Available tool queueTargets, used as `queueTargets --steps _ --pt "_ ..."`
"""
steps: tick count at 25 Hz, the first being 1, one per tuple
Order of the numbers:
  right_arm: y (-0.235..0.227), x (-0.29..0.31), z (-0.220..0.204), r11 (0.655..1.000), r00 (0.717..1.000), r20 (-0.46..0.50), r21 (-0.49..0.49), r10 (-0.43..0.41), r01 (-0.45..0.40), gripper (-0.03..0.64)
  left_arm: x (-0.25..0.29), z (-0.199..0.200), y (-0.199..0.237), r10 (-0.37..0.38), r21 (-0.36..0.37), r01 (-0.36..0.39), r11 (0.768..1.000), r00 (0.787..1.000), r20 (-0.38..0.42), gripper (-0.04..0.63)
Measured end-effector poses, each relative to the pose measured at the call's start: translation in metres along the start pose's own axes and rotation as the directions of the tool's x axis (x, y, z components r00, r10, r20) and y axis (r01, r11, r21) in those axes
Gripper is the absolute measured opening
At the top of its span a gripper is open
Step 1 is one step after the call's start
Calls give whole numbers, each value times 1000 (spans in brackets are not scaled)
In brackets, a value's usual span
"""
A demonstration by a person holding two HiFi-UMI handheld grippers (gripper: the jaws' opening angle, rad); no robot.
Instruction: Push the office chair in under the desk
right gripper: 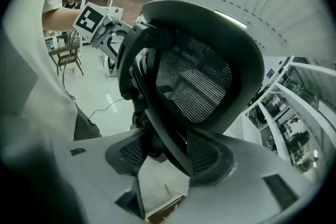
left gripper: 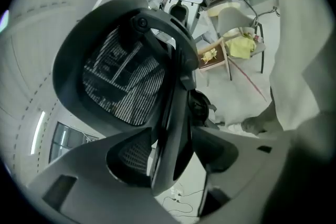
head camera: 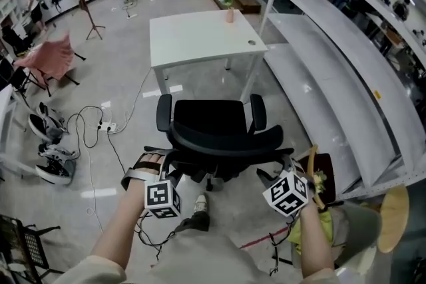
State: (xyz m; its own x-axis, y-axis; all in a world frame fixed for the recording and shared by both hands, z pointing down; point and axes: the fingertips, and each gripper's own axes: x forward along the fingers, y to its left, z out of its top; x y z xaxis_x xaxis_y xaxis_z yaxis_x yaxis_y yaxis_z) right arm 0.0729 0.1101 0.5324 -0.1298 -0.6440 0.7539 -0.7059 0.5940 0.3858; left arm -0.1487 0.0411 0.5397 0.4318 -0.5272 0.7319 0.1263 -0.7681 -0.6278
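A black office chair [head camera: 213, 126] stands on the floor just in front of me, its seat facing the white desk [head camera: 200, 36] a short way beyond. Both grippers are at the rear of its mesh backrest [left gripper: 121, 86]. My left gripper [head camera: 160, 166] is shut on the backrest's black spine bar [left gripper: 170, 128], which fills the gap between its pads. My right gripper [head camera: 276, 173] stands open, and the same spine bar [right gripper: 157, 128] runs between its pads with floor showing beside it. The chair's base is hidden under the seat.
A small vase with flowers [head camera: 228, 6] sits on the desk's far edge. White shelving [head camera: 346, 76] lies along the right. Cables and a power strip [head camera: 106, 126], shoes [head camera: 46, 143] and a pink-draped chair [head camera: 50, 60] are at the left. A wooden stool [head camera: 393, 216] is near right.
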Motion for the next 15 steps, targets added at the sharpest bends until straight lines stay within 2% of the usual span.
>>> queueTargets --steps 4,7,10,15 --pt "-6 16 -11 999 997 -76 -43 24 -27 224 17 -4 -5 -46 29 47 998 998 -31 239" --pt "-8 30 -19 997 993 -112 -61 35 -42 222 27 -7 -5 -67 25 68 997 997 -39 178" --pt "-11 36 -20 996 993 -108 -62 56 -63 229 29 -5 0 -82 16 82 996 997 -13 172" --pt "-16 38 -19 993 993 -78 -72 83 -89 219 33 -7 6 -64 0 64 998 998 24 173"
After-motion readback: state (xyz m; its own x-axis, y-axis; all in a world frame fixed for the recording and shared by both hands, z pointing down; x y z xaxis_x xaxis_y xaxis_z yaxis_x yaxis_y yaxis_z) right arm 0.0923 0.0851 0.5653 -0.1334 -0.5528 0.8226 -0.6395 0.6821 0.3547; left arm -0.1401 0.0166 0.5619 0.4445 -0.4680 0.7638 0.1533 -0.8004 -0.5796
